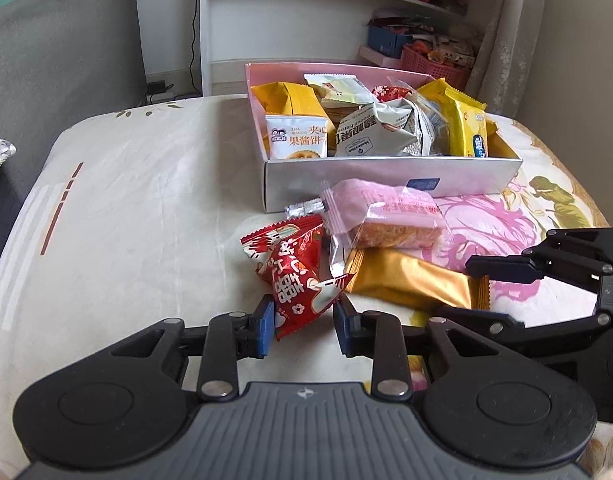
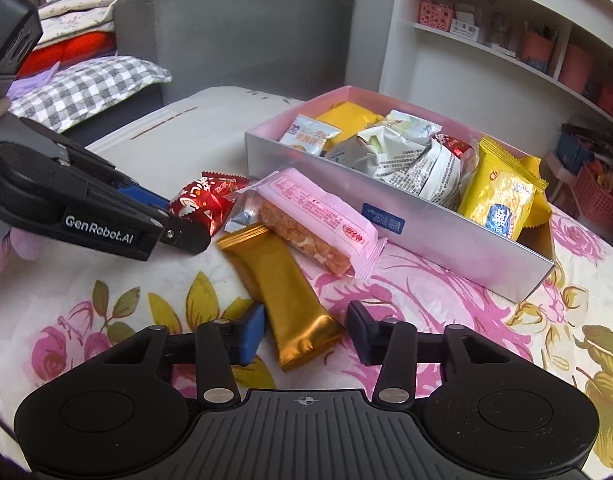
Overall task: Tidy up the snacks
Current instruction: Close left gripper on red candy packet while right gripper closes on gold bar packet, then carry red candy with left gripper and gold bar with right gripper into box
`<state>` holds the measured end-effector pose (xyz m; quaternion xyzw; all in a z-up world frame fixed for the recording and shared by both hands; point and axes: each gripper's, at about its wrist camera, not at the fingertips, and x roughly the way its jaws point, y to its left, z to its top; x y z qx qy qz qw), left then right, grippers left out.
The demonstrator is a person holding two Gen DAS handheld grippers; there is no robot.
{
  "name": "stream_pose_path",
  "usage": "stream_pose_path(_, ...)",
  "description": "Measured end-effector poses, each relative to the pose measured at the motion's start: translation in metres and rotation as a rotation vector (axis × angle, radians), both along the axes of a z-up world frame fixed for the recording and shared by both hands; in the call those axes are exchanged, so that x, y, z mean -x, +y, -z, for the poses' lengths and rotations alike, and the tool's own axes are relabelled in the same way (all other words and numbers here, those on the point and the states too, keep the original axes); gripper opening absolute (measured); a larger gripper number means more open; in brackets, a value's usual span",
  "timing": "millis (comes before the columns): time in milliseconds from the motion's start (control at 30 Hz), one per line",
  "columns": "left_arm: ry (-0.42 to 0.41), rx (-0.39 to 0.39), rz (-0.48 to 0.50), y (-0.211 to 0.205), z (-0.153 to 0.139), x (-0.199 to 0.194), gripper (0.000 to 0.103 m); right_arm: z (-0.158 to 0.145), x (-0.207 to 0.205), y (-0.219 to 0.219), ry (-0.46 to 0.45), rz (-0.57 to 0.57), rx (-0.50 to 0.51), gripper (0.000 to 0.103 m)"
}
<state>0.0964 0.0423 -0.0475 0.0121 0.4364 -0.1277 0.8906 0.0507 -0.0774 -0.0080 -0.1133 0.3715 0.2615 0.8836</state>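
Red packet (image 1: 294,276) lies on the bed (image 1: 138,208) short of the box (image 1: 386,180), left gripper (image 1: 304,322) fingers pinching its near end for the lift. Right gripper (image 2: 306,336) fingers straddle the gold bar (image 2: 286,292), left pad touching, right still clear. Pink bar (image 2: 318,220) overlaps the gold one and sits between both picks and the nearly full box.

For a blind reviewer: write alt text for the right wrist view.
The right claw straddles the near end of a gold snack bar on a floral cloth. Beyond lie a pink-wrapped crispy bar and a snack-filled box; the left claw meets a red packet.
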Motion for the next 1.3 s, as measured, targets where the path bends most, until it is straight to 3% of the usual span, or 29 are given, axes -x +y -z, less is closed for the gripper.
stream_pose_path(333,0.040,0.003,0.021,0.024,-0.002,0.012,0.028,-0.006,0.017,-0.008,0.085,-0.049,-0.045,0.037)
stream_pose_path(467,0.054,0.012,0.051,0.029,-0.004,0.017,0.030,-0.006,0.025,-0.006,0.104,-0.061,-0.048,0.045)
stream_pose_path(533,0.046,0.021,0.067,0.029,-0.006,0.019,0.041,-0.007,0.027,-0.003,0.090,-0.069,-0.044,0.057)
stream_pose_path(567,0.036,0.027,0.064,0.029,-0.008,0.020,0.051,-0.007,0.028,-0.002,0.082,-0.072,-0.041,0.062)
stream_pose_path(600,0.028,0.034,0.058,0.028,-0.009,0.020,0.061,-0.007,0.028,0.000,0.076,-0.073,-0.038,0.063)
stream_pose_path(667,0.021,0.055,0.042,0.027,-0.011,0.018,0.065,-0.006,0.027,0.003,0.065,-0.069,-0.032,0.063)
stream_pose_path(833,0.044,0.092,-0.004,0.024,-0.006,0.009,0.061,0.000,0.020,0.013,0.037,-0.049,-0.007,0.063)
stream_pose_path(967,0.065,0.094,-0.061,0.026,-0.003,0.003,0.047,0.002,0.013,0.015,0.032,-0.032,-0.025,0.063)
stream_pose_path(1133,0.097,0.138,-0.126,0.039,0.000,-0.004,0.040,0.002,0.009,0.020,0.030,-0.026,-0.030,0.056)
stream_pose_path(1200,0.104,0.158,-0.143,0.042,-0.001,-0.006,0.038,0.001,0.008,0.024,0.038,-0.035,-0.040,0.039)
stream_pose_path(1300,0.114,0.172,-0.161,0.045,-0.002,-0.007,0.036,-0.001,0.010,0.031,0.030,-0.042,-0.030,0.028)
